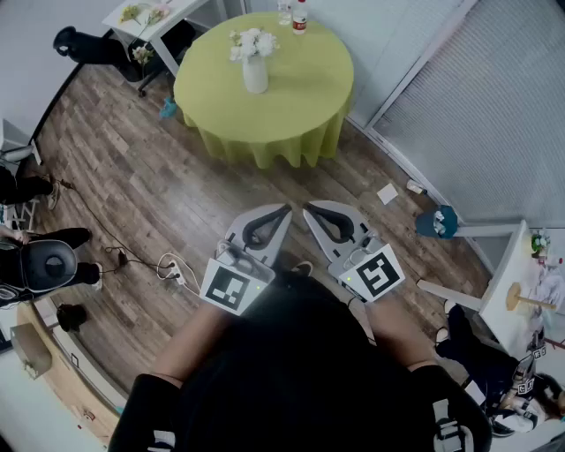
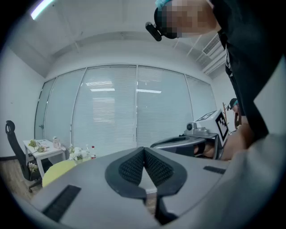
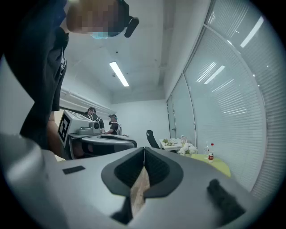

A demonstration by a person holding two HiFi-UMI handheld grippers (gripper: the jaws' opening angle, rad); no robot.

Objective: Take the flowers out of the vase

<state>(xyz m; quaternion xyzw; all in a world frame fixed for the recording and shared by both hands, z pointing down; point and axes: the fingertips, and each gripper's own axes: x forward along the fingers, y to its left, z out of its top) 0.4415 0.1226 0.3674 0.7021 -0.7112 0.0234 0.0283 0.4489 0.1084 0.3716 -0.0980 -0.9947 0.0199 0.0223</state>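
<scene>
Both my tools are closed with nothing in them. In the left tool's view the pads of my left tool (image 2: 144, 155) meet at the tip. In the right tool's view my right tool (image 3: 144, 154) is closed the same way, with only a sliver of floor showing below the pads.

The flowers (image 1: 252, 41) are white and stand in a white vase (image 1: 255, 76) on the round table (image 1: 305, 101) with the yellow-green cloth. This is well ahead of me, and neither tool is near it.

Only the head view shows the whole table top, the wooden floor (image 1: 150, 190) and a white power strip (image 1: 174, 274) on it. Only the left tool's view shows the wall of closed blinds (image 2: 116, 112) front on, with a small side table (image 2: 42, 152) at the left. Only the right tool's view shows two people (image 3: 102, 121) standing at the far wall, and a ceiling light (image 3: 119, 74).

A red-capped bottle (image 1: 300, 16) stands at the table's far edge, but its label is too small to read. The cubes on my tools carry black-and-white square markers and no words.
</scene>
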